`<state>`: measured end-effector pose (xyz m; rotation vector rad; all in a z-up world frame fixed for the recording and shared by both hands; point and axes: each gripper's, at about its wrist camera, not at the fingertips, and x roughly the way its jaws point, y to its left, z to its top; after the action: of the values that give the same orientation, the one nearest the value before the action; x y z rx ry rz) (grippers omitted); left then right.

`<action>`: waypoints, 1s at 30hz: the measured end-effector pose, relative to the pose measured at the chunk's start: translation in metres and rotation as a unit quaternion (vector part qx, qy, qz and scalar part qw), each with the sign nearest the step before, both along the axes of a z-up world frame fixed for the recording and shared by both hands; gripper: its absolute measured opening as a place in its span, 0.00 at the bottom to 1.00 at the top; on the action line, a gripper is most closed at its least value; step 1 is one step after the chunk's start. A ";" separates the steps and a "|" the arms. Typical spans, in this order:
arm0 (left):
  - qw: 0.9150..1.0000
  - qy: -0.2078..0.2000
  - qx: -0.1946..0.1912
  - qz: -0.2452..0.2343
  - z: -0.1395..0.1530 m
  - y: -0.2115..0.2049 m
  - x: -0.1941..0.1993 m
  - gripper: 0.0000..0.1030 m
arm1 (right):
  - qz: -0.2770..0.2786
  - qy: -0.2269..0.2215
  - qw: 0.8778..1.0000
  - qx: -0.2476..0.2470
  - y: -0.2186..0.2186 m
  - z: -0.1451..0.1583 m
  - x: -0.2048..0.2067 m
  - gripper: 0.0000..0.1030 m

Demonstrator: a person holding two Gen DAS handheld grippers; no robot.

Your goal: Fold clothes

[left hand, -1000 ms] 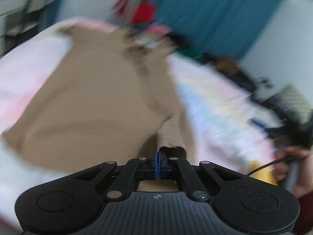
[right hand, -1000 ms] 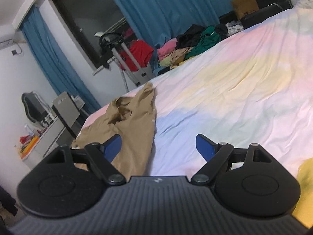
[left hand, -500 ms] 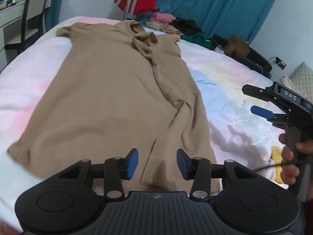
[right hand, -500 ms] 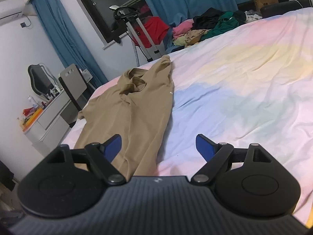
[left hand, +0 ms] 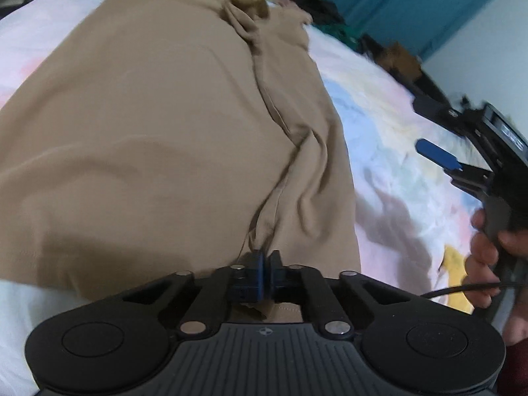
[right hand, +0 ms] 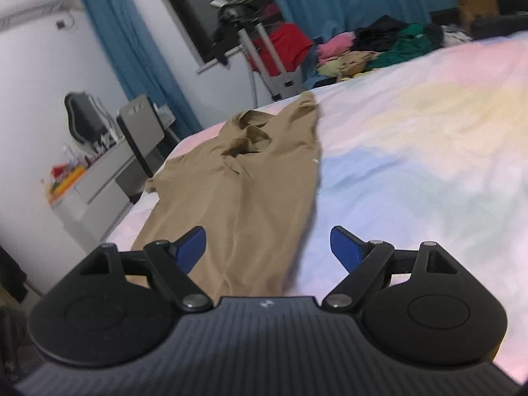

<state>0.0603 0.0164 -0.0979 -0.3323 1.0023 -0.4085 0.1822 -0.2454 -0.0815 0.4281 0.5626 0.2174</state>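
A tan short-sleeved shirt (left hand: 158, 125) lies spread on the pastel bedsheet (left hand: 389, 151), collar at the far end. My left gripper (left hand: 265, 264) is shut on the shirt's near hem at a lengthwise fold. In the right wrist view the same shirt (right hand: 237, 194) runs away from me. My right gripper (right hand: 268, 247) is open and empty, hovering over the shirt's near right edge. It also shows in the left wrist view (left hand: 462, 151) at the right, held by a hand.
A pile of colourful clothes (right hand: 373, 49) lies past the bed's far side. A clothes rack with a red garment (right hand: 280, 49), a grey chair (right hand: 142, 132) and a desk (right hand: 85, 188) stand at the left. A yellow item (left hand: 457, 277) lies near the hand.
My left gripper was shut, opened half a second ago, then moved down and shut on the shirt's hem. My right gripper moved closer over the shirt, staying open.
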 end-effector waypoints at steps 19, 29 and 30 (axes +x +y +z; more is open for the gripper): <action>0.996 0.007 -0.082 0.031 -0.012 0.040 -0.019 0.02 | 0.072 0.081 0.982 -0.153 0.147 -0.047 0.297 0.45; 0.996 0.003 -0.084 0.017 -0.010 0.031 -0.026 0.01 | 0.018 -0.026 0.984 -0.178 0.162 -0.020 0.321 0.09; 0.997 0.000 -0.080 0.018 -0.009 0.030 -0.028 0.01 | 0.015 -0.031 0.984 -0.177 0.162 -0.019 0.324 0.09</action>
<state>0.0322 0.0468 -0.1072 -0.4941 0.9635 -0.4573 0.5059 -0.0836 -0.1000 0.0679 0.5336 0.1551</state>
